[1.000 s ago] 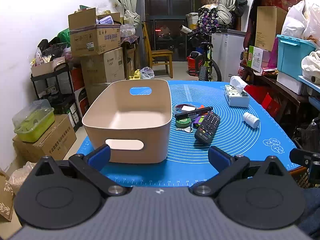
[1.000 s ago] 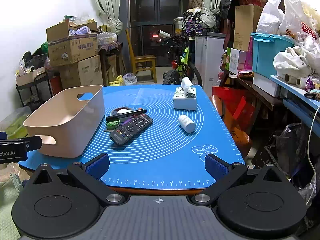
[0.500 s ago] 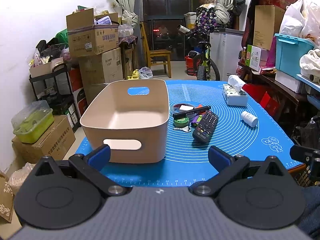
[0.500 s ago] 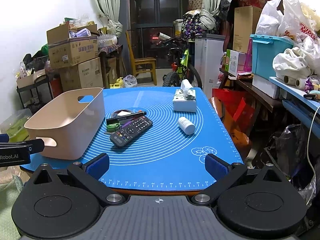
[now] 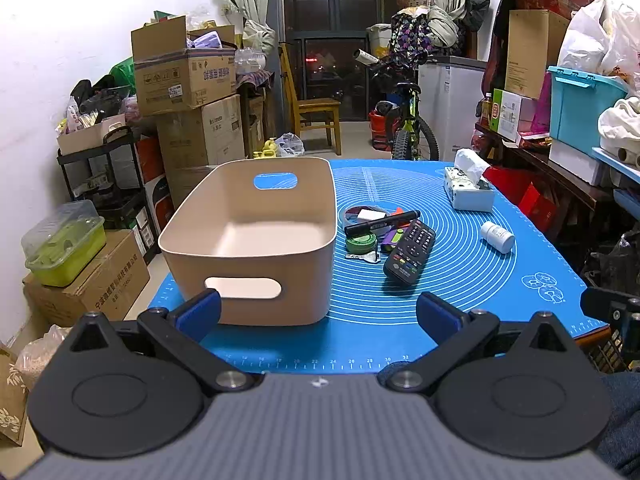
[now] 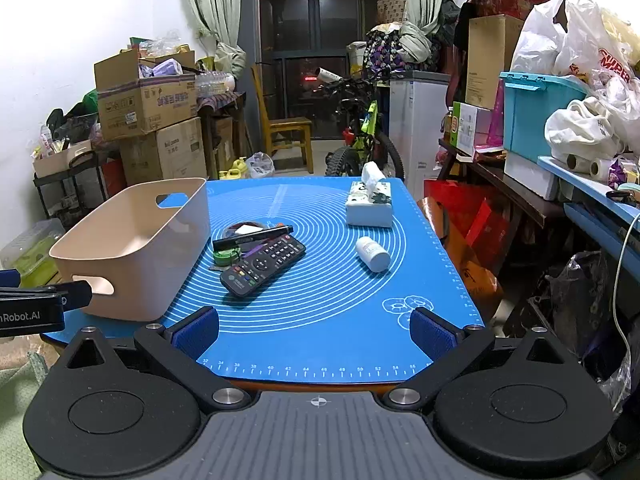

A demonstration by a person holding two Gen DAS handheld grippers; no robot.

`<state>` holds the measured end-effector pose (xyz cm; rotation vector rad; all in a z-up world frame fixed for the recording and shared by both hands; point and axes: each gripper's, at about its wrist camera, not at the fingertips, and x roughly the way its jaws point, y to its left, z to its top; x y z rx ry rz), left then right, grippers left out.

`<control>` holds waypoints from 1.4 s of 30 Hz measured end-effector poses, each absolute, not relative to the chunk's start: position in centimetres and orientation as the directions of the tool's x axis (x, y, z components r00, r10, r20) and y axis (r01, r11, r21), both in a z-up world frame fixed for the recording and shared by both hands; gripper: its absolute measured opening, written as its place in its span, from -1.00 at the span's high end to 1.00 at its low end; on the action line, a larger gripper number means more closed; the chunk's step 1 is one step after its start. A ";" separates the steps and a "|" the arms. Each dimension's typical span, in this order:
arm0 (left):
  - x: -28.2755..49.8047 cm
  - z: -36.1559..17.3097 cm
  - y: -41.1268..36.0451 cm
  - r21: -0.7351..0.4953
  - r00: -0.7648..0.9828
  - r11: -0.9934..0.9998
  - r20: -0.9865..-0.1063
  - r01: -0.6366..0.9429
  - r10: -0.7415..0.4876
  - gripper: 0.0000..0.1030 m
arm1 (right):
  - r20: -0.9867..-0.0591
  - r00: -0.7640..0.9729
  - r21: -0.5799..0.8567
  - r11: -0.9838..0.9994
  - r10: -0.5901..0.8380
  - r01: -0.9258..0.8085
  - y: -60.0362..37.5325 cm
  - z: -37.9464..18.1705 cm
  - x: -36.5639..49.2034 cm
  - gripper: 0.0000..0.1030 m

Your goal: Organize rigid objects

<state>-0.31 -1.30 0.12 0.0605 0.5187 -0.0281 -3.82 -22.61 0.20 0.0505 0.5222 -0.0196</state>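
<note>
An empty beige bin point(image 5: 256, 240) point(image 6: 132, 248) stands on the left of the blue mat point(image 5: 460, 272) point(image 6: 320, 308). To its right lie a black remote point(image 5: 410, 254) point(image 6: 262, 266), a black marker point(image 5: 382, 222) point(image 6: 252, 238), a green tape roll point(image 5: 361, 243) point(image 6: 226, 257), a key point(image 5: 364, 257), a purple item point(image 5: 390, 238) and a white pill bottle point(image 5: 497, 237) point(image 6: 373, 254). My left gripper point(image 5: 318, 314) is open and empty at the mat's near edge, before the bin. My right gripper point(image 6: 314, 330) is open and empty at the near edge, right of the left one.
A tissue box point(image 5: 468, 190) point(image 6: 369, 202) stands at the mat's far right. Stacked cardboard boxes point(image 5: 188, 92) and a shelf rack point(image 5: 100, 168) fill the left. A bicycle point(image 5: 404, 120) and chair point(image 5: 312, 116) stand beyond the table. Shelves with a teal crate point(image 6: 536, 112) line the right.
Both grippers have drawn back slightly toward the near edge, so the bin and objects look a little farther. Nothing on the mat moved.
</note>
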 end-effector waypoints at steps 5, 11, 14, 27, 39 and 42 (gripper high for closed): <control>-0.3 0.1 -1.3 0.051 0.869 0.998 -0.495 0.042 -0.011 -0.99 | -0.498 0.867 0.042 0.999 -0.006 0.032 -22.6 0.3 -3.9 -0.95; -0.3 0.2 -1.3 0.051 0.868 0.998 -0.496 0.041 -0.010 -0.99 | -0.497 0.868 0.047 0.998 -0.006 0.034 -22.6 0.3 -4.0 -0.95; -0.3 0.2 -1.3 0.052 0.869 0.998 -0.495 0.040 -0.010 -0.99 | -0.497 0.868 0.045 0.998 -0.007 0.033 -22.6 0.3 -4.0 -0.95; -0.3 0.2 -1.5 0.057 0.869 0.998 -0.494 0.042 -0.009 -0.99 | -0.490 0.872 0.050 0.998 -0.004 0.032 -22.8 0.6 -4.3 -0.95; -0.4 0.1 -1.7 0.058 0.870 0.997 -0.494 0.042 -0.008 -0.99 | -0.490 0.872 0.049 0.998 -0.004 0.032 -22.7 0.6 -4.3 -0.95; -0.4 0.1 -1.7 0.059 0.870 0.997 -0.493 0.042 -0.008 -0.99 | -0.491 0.871 0.049 0.998 -0.004 0.033 -22.7 0.6 -4.3 -0.95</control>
